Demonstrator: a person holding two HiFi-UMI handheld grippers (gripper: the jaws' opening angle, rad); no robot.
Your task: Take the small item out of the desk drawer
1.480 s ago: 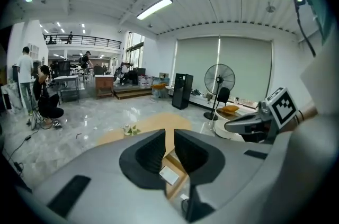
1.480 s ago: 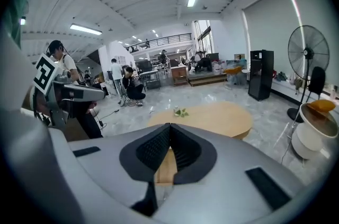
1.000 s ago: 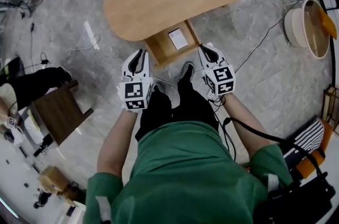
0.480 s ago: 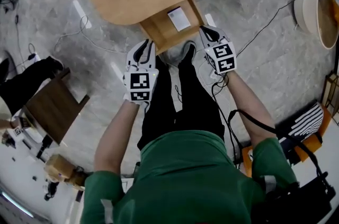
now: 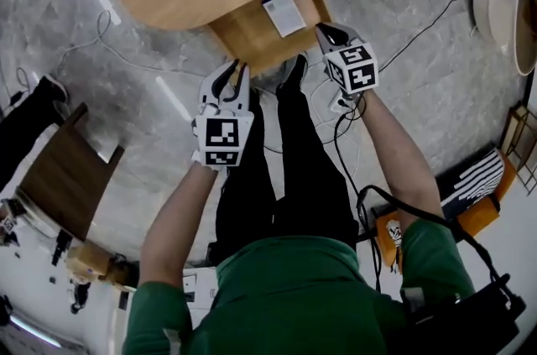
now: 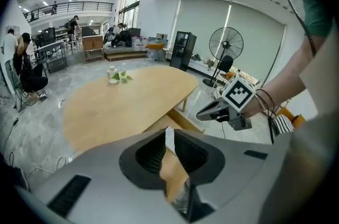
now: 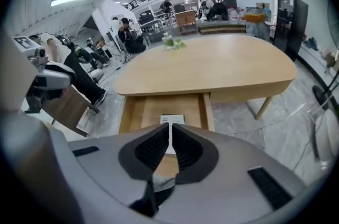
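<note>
While the flat white item [image 5: 284, 13] lies untouched in the open pale wooden drawer [image 5: 247, 40], the reach looks about to start — left gripper [image 5: 237, 68] pressed together, right gripper [image 5: 321, 28] just parting, both empty — and calls for wider jaws lowered over it.

The person wears a green short-sleeved T-shirt [image 5: 294, 294], black trousers [image 5: 285, 177] and a dark shoe [image 5: 294, 74]. The left gripper [image 5: 236, 68] and right gripper [image 5: 325, 29] are white shells with black jaws, each bearing a cube of black-and-white square markers. A black cable [image 5: 428, 212] crosses the right arm.
</note>
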